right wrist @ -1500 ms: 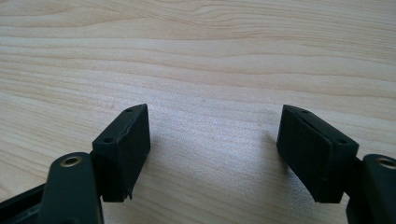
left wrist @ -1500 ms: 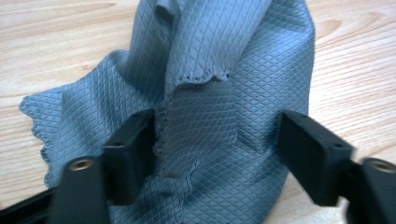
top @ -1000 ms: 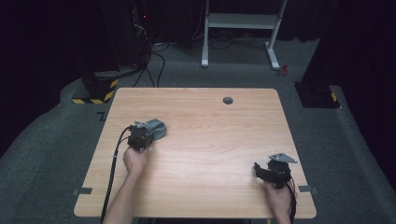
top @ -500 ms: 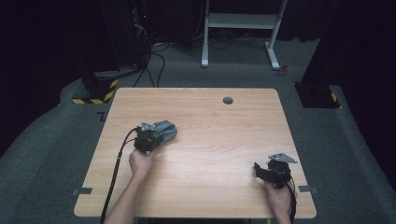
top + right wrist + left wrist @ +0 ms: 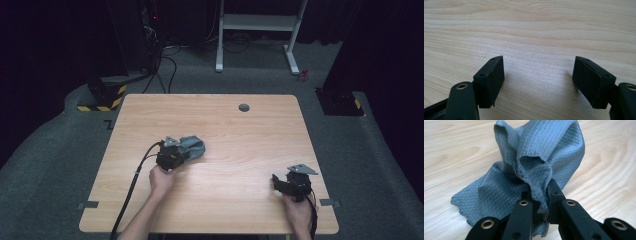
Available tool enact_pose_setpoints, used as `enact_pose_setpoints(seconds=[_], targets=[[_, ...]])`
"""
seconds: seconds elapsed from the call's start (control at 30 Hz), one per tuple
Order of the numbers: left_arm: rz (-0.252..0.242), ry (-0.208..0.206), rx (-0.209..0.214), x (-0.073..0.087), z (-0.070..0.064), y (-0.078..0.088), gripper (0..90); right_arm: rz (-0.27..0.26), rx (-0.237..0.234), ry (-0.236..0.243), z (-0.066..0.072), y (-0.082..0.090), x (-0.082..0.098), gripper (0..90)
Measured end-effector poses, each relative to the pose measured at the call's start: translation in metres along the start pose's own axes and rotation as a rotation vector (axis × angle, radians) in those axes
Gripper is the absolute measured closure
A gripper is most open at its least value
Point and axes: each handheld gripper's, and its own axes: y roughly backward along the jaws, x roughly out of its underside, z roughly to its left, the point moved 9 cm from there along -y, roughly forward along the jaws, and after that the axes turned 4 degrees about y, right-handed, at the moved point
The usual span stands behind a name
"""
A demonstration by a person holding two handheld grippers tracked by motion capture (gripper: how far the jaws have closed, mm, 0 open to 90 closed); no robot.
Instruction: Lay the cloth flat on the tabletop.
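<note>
A grey quilted cloth [image 5: 541, 157] lies bunched on the wooden table [image 5: 240, 135], left of the middle in the high view [image 5: 192, 147]. My left gripper [image 5: 540, 192] is shut on a fold of the cloth, which rises crumpled beyond the jaws. In the high view the left gripper [image 5: 172, 155] sits at the cloth's left edge, held by a hand. My right gripper [image 5: 539, 77] stands open just above bare wood with nothing between its fingers. It rests near the table's front right corner [image 5: 292, 185].
A small dark round grommet [image 5: 244, 107] sits near the table's far edge. A black cable [image 5: 132, 185] trails from the left gripper over the front edge. Beyond the table stand a white frame [image 5: 257, 25] and dark equipment on grey carpet.
My left gripper has moved to the right across the table, dragging the cloth with it. The right gripper has stayed in place.
</note>
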Motion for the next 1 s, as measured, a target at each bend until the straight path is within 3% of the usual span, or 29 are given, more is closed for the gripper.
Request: enact_pose_setpoints(seconds=[0.37,0.47,0.57,0.8,1.0], targets=[[0.011,-0.024,0.078,0.004,-0.049,-0.016,84.1,0.000,0.000,-0.001,0.000,0.000,0.000,25.6],[0.013,-0.032,0.080,0.006,-0.056,-0.019,83.9,-0.001,0.000,0.002,0.000,0.000,0.000,25.6],[0.014,-0.017,0.103,0.008,-0.071,-0.024,83.7,0.000,0.000,-0.001,0.000,0.000,0.000,25.6],[0.018,-0.038,0.138,0.012,-0.102,-0.035,83.3,-0.001,0.000,0.002,0.000,0.000,0.000,25.6],[0.034,-0.036,0.158,0.016,-0.111,-0.039,77.2,0.000,-0.001,0.000,0.000,0.000,0.000,26.1]])
